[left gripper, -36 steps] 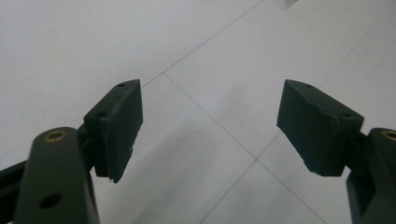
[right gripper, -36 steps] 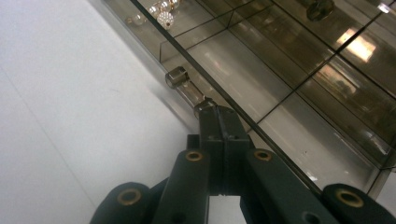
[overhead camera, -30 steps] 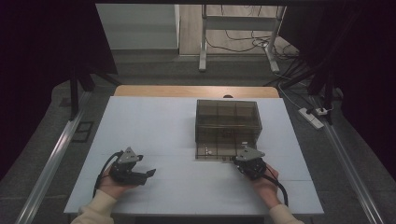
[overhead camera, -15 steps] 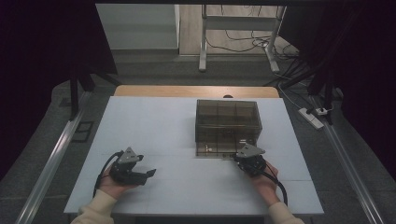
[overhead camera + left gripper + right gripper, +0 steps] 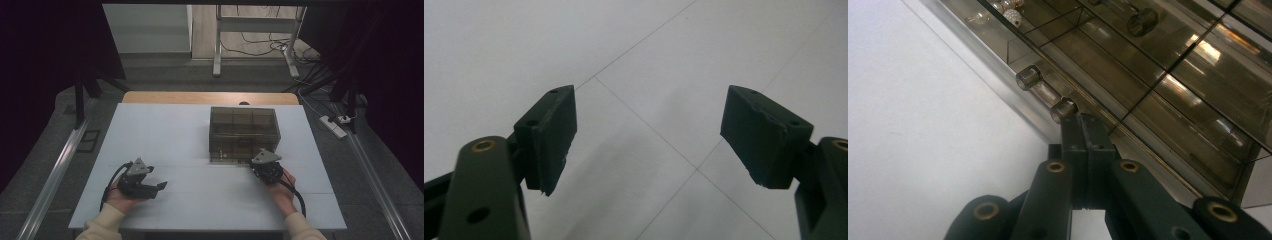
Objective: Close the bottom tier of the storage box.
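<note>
Here's my right claw [image 5: 260, 165] nosed up to the smoky clear box [image 5: 243, 131], which stands on the white table [image 5: 200, 140] at my twelve o'clock, just right of centre. From my right gripper view the box [image 5: 1148, 65] runs from ten o'clock down to four, and its little clear handle [image 5: 1045, 94] sits at about eleven o'clock off my tips, just beside them. My right claw [image 5: 1083, 122] is pinched fully together, the two jaws pressed flat on each other with nothing between them; the tips look to be right against the box's lower front edge, though I can't quite tell whether they touch it. A few beads [image 5: 1008, 12] lie in a far compartment at eleven o'clock.

My right hand [image 5: 280, 187] reaches forward, low over the table, the claw aimed toward twelve.

Over at eight o'clock my left claw [image 5: 159, 186] lies low, pointing to three o'clock, my left hand [image 5: 122, 192] wrapped around it. Its jaws stand wide apart, holding nothing, bare table [image 5: 649, 75] between them.
</note>
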A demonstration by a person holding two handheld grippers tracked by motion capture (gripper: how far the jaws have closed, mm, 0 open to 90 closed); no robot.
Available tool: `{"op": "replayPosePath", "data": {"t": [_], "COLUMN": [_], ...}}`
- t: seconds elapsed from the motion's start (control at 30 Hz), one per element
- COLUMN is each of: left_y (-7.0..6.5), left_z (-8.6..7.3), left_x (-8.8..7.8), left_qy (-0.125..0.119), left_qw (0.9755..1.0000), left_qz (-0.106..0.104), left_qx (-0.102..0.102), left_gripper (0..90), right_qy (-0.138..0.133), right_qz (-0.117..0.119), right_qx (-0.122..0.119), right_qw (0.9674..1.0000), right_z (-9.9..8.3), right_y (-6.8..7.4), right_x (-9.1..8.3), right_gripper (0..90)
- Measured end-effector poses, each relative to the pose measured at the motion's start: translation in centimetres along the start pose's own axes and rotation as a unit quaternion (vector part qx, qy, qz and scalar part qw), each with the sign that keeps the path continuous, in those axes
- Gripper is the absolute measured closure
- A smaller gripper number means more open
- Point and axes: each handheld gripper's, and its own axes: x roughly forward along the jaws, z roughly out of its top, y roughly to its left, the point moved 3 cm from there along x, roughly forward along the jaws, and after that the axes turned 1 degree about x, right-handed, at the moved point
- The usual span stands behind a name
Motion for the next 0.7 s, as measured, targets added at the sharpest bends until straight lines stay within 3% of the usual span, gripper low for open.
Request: {"op": "replayPosePath", "data": {"t": [0.7], "left_y": [-0.1], "left_z": [0.0], "left_x": [0.1], "left_qy": [0.003], "left_qw": [1.0000], "left_qz": [-0.003], "left_qx": [0.001], "left_gripper": [23.1], "right_qy": [-0.001], "right_qz": [-0.010], "right_qx": [0.010], "right_qw": [0.9999], "right_z": [0.5], "right_y": [-1.2], "right_x": [1.4], "right_gripper": [89.2]}}
